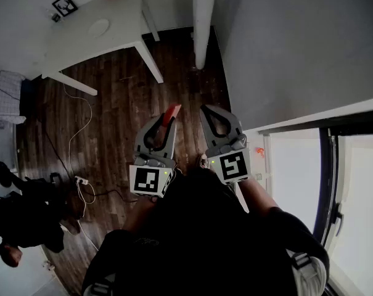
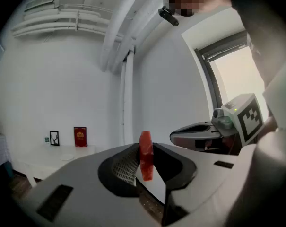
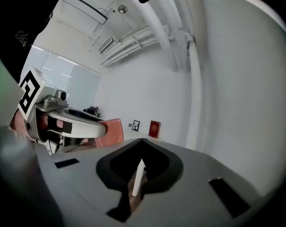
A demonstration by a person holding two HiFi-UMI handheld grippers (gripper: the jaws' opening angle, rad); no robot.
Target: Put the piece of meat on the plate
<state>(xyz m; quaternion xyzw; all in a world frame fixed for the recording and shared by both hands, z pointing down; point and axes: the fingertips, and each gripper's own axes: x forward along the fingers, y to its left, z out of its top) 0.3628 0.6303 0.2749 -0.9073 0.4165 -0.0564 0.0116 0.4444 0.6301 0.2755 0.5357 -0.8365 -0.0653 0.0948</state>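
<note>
The left gripper is pointing level and pinching a red piece of meat between its jaws, the slab standing upright and sticking out above the tips. To the right, the right gripper is hanging level beside it and apart from it, its marker cube showing a green light. Far off at the lower left a white table is standing against the wall, carrying a small picture frame and a red book along its back edge and a pale plate just in front of them. A white pipe is running up the wall, and a window is glowing at the right.
</note>
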